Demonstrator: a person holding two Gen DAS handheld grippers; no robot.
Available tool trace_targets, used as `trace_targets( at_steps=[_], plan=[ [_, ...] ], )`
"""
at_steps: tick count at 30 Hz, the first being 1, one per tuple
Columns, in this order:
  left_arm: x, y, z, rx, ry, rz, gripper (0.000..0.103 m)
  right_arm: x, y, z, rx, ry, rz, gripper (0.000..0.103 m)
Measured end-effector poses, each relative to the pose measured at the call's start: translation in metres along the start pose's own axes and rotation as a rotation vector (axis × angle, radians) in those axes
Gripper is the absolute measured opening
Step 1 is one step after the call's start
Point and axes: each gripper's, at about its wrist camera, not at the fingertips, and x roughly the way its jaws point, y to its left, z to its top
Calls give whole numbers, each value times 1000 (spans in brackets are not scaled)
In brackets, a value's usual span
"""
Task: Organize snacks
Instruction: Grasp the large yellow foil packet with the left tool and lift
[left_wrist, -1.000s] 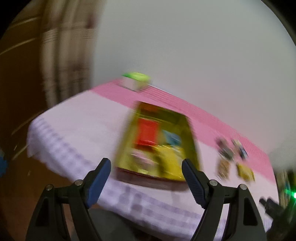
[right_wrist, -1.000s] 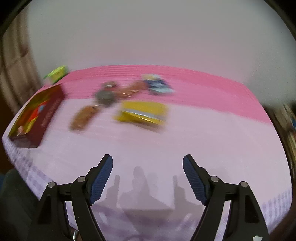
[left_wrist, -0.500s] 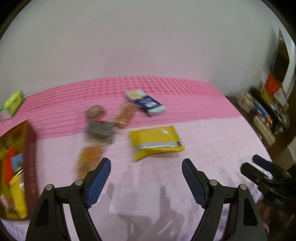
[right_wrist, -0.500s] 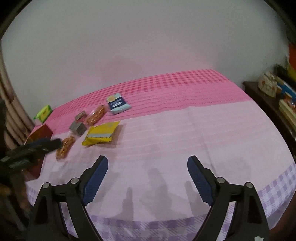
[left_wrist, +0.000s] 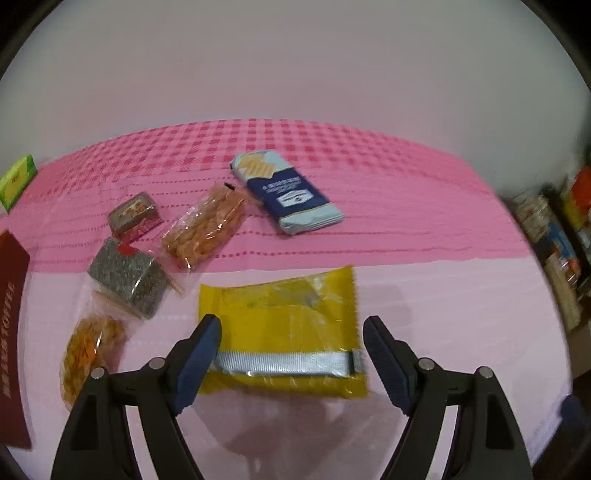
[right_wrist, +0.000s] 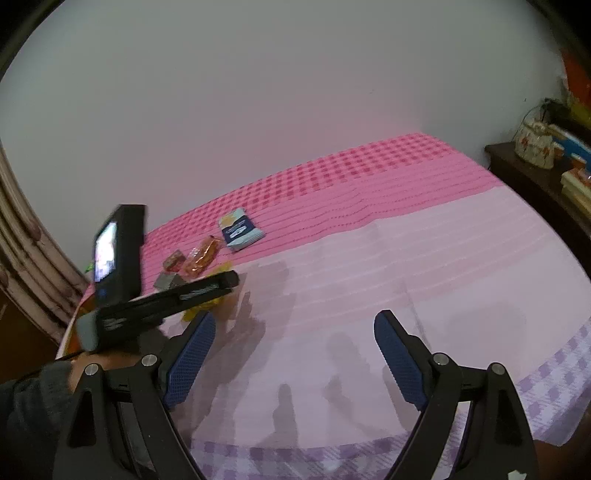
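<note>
Left gripper (left_wrist: 291, 354) is wide open right over the yellow packet (left_wrist: 284, 325), whose long side runs across the gap; right gripper (right_wrist: 293, 354), also open, is farther off.

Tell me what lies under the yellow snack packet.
The yellow snack packet lies flat on the pale pink tablecloth, between the open left gripper fingers. Only cloth shows around it; anything beneath is covered.

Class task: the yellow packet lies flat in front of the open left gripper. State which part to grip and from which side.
Grip the yellow packet across its near silver-banded end, coming from above with the left gripper: it lies flat, and its width roughly fits between the open jaws.
</note>
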Motion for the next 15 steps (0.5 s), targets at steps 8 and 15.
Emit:
trace_targets(
  at_steps=[8,15],
  plan=[
    [15,5,-8,77,5,-3,88,6,0,0,18,18,27,86],
    [2,14,-11,90,11,-6,51,8,3,-3,6,24,23,86]
  ],
)
